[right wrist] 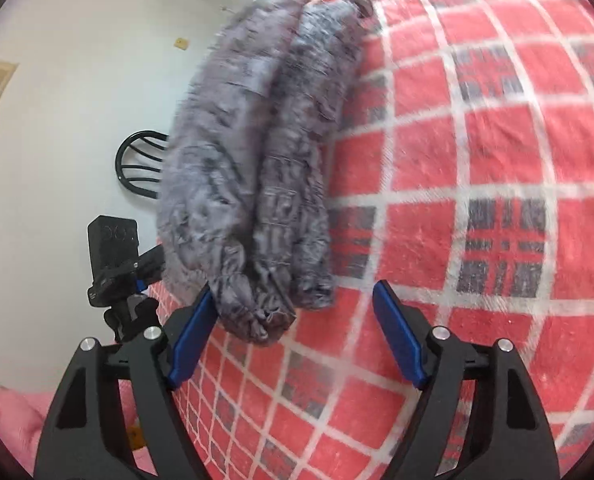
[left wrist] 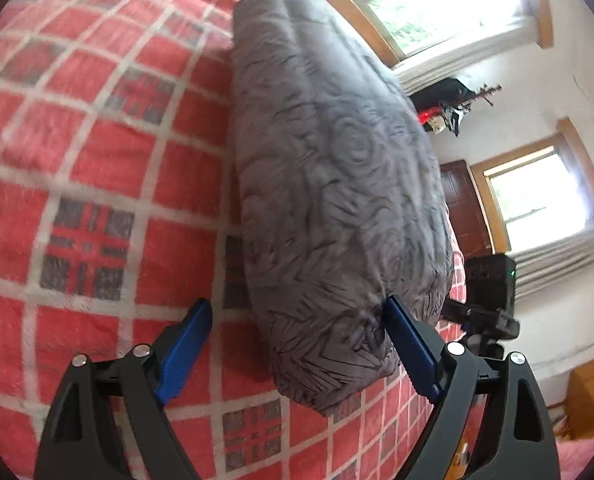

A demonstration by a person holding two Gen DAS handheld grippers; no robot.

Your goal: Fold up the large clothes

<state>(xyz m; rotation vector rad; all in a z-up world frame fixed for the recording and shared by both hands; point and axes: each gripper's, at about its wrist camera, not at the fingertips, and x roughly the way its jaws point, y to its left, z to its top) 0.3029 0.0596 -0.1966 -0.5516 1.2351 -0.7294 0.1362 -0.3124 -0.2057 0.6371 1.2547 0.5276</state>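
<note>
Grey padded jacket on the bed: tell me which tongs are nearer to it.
Too close to call. The left tongs and right tongs both stand open at the grey padded jacket, one blue finger of each at its near end, over the red checked blanket.

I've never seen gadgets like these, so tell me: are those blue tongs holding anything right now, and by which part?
Nothing is held. Both the left tongs and the right tongs stand wide open at opposite ends of the folded grey garment, which lies on the red checked blanket.

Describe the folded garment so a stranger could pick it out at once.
A red checked blanket covers the bed. On it lies one long grey bundle, the folded garment, between the two open grippers. Its plain grey, crinkled quilted fabric sets it apart from the red plaid around it.
</note>
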